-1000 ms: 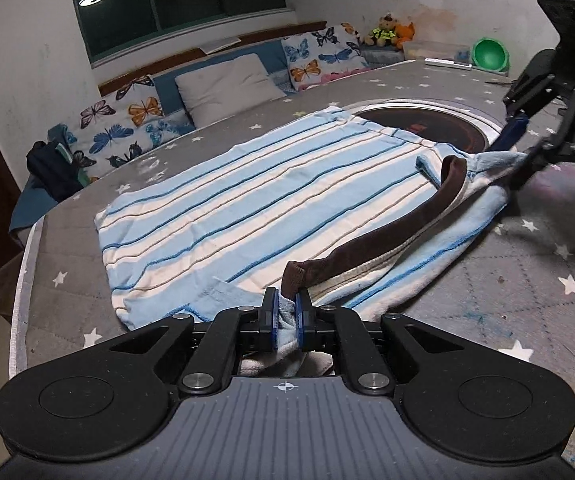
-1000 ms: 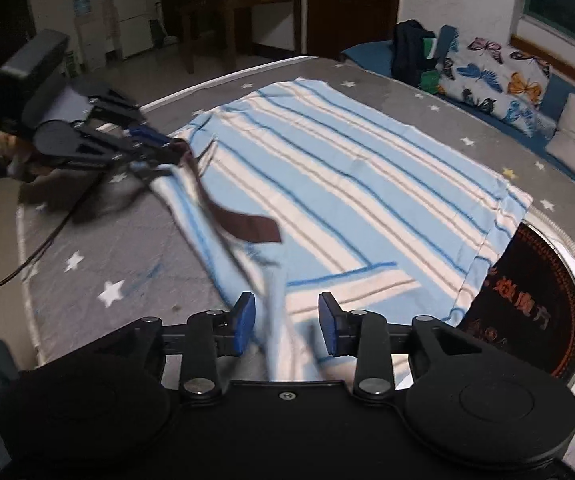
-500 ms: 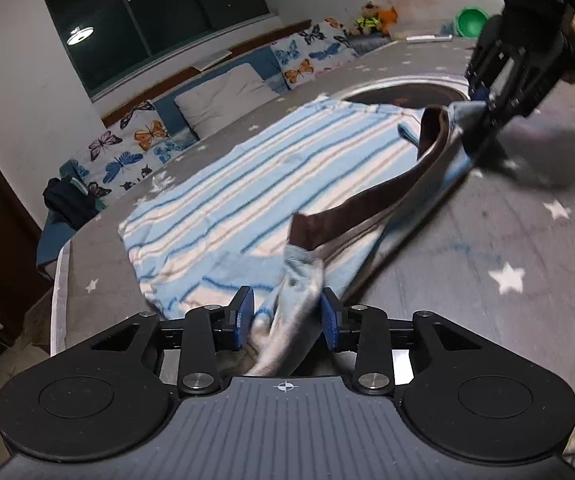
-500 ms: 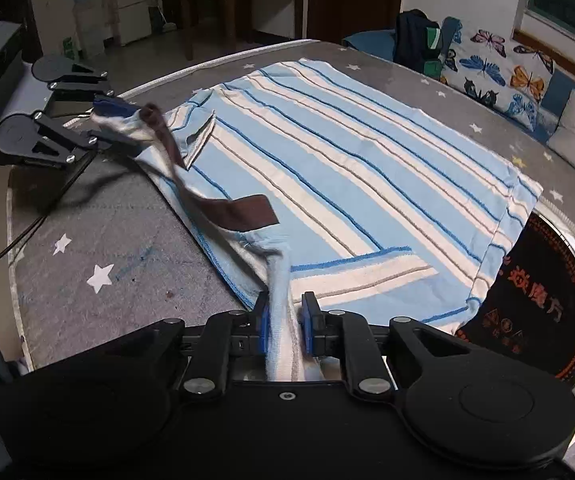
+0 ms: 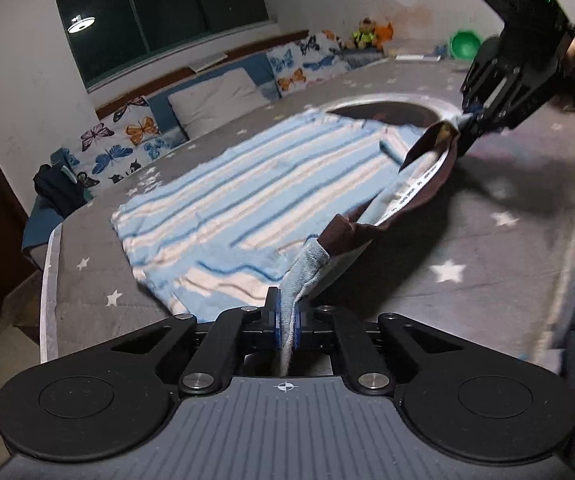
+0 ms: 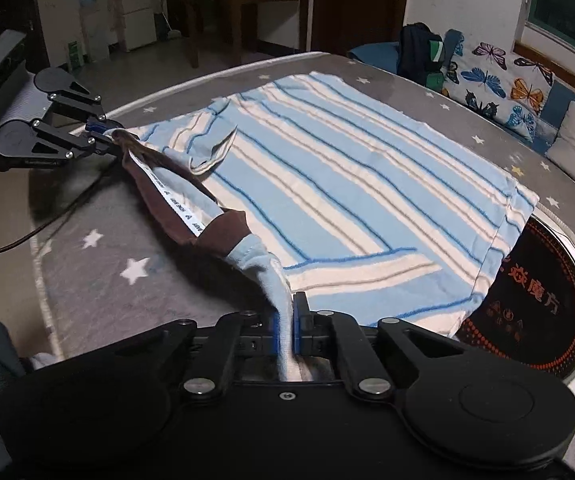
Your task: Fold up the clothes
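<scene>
A light-blue striped shirt (image 5: 247, 200) with a brown collar (image 5: 419, 196) lies spread on the grey star-print table (image 5: 467, 280); it also shows in the right wrist view (image 6: 347, 184). My left gripper (image 5: 285, 320) is shut on the shirt's shoulder edge by the collar. My right gripper (image 6: 285, 328) is shut on the other shoulder edge. The collar (image 6: 175, 208) hangs stretched between both grippers, lifted off the table. The right gripper shows in the left wrist view (image 5: 471, 124), the left gripper in the right wrist view (image 6: 107, 136).
A round dark inset with a metal rim (image 6: 547, 300) sits in the table beside the shirt's hem. Butterfly cushions and a white pillow (image 5: 215, 100) line a bench behind. A green bowl (image 5: 465, 42) and toys stand far back. A cable (image 6: 27, 236) trails off the table's edge.
My left gripper opened and then shut again on the shoulder edge. My right gripper shut on the other shoulder. Both have lifted the collar end off the table.
</scene>
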`<state>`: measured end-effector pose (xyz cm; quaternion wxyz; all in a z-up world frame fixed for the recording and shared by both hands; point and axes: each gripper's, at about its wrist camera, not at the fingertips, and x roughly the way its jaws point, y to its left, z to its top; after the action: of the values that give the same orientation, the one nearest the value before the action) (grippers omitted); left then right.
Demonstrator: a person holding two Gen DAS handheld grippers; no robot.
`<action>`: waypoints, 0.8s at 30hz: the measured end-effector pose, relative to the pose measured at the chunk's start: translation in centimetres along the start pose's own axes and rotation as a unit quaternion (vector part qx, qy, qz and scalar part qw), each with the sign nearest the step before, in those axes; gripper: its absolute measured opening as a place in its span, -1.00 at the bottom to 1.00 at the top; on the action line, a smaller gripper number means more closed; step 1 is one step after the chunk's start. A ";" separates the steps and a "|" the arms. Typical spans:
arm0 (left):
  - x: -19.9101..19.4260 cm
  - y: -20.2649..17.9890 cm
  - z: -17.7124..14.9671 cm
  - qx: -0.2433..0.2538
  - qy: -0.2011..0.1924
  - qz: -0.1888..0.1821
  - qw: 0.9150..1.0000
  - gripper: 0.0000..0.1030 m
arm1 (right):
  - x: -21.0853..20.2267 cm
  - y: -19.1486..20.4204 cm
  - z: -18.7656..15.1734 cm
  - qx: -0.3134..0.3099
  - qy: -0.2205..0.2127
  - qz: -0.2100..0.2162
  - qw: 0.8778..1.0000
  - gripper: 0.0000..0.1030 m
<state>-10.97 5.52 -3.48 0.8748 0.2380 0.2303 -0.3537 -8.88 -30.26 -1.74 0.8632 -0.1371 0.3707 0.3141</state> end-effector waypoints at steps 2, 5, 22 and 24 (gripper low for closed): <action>-2.2 -0.9 -0.2 0.001 -0.006 -0.011 1.000 -0.88 | -0.6 0.1 0.2 -0.001 -0.002 0.001 1.000 -0.87; -5.7 -2.3 -0.4 -0.004 -0.014 -0.029 0.999 -0.88 | -1.5 0.3 0.5 -0.003 -0.005 0.003 1.000 -0.87; 1.9 5.2 5.1 -0.102 -0.017 0.041 0.994 -0.88 | -0.2 -4.4 4.9 0.026 -0.009 0.000 1.000 -0.87; 4.2 7.0 5.9 -0.117 -0.009 0.045 0.992 -0.88 | 0.8 -5.7 5.7 0.035 -0.008 -0.003 0.999 -0.87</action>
<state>-1.83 4.40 0.51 0.9135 0.1412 0.2511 -0.2872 -1.60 -31.58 1.66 0.8714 -0.1048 0.3739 0.2998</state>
